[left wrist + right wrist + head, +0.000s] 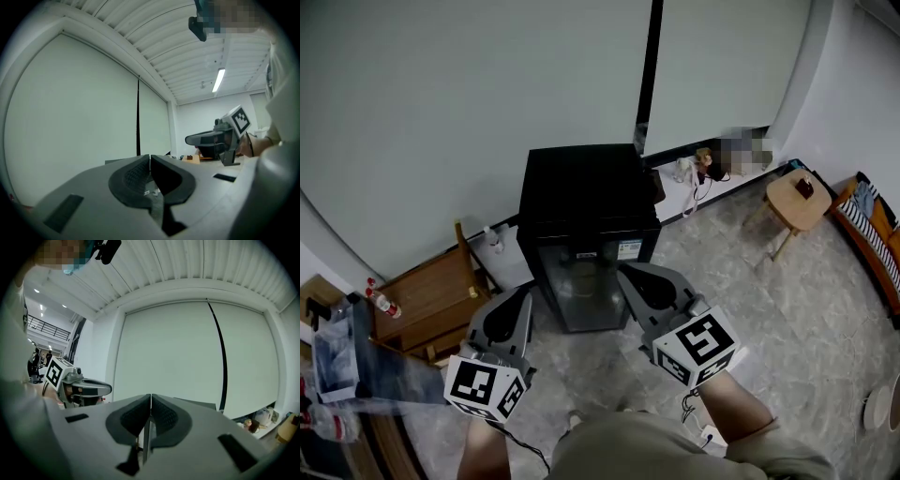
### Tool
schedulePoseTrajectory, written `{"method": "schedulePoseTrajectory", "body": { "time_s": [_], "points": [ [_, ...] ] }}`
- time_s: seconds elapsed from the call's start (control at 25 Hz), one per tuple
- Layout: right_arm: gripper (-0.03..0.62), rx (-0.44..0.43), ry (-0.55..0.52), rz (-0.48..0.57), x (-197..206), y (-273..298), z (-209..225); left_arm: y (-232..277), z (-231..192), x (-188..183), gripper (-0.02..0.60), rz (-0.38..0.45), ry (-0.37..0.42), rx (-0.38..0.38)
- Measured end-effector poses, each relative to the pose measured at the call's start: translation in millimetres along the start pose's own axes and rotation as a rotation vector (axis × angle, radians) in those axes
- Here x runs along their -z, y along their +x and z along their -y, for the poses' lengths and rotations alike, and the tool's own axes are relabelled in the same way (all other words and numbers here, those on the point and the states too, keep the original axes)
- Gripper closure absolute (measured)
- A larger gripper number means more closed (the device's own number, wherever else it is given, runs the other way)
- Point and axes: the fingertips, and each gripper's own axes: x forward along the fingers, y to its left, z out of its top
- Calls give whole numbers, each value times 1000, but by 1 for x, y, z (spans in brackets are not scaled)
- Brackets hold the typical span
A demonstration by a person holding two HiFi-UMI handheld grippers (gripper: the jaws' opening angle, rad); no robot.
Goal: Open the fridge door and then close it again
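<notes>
Stone floor (787, 319), fridge (586, 202), left gripper (150, 158), right gripper (151, 397) level, jaws together

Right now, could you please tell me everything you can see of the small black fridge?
The fridge is a small black cabinet with a flat top and a glass-fronted door facing the person, with labels along the door's upper edge. The door looks shut. The fridge stands upright on the pale floor, its back near the wall. Nothing is seen gripping it.
</notes>
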Motion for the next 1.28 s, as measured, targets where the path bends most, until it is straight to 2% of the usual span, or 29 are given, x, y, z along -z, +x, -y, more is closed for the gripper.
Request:
{"method": "schedulePoseTrajectory", "body": {
  "time_s": [0.28, 0.56, 1.28],
  "points": [
    [594, -14, -34, -68, 26, -30, 10, 0, 27, 20, 571, -42, -44, 13],
    [594, -44, -17, -111, 48, -41, 4, 0, 47, 39, 569, -90, -56, 16],
    [594, -55, 55, -103, 59, -33, 6, -5, 46, 39, 569, -107, -46, -7]
  ]
}}
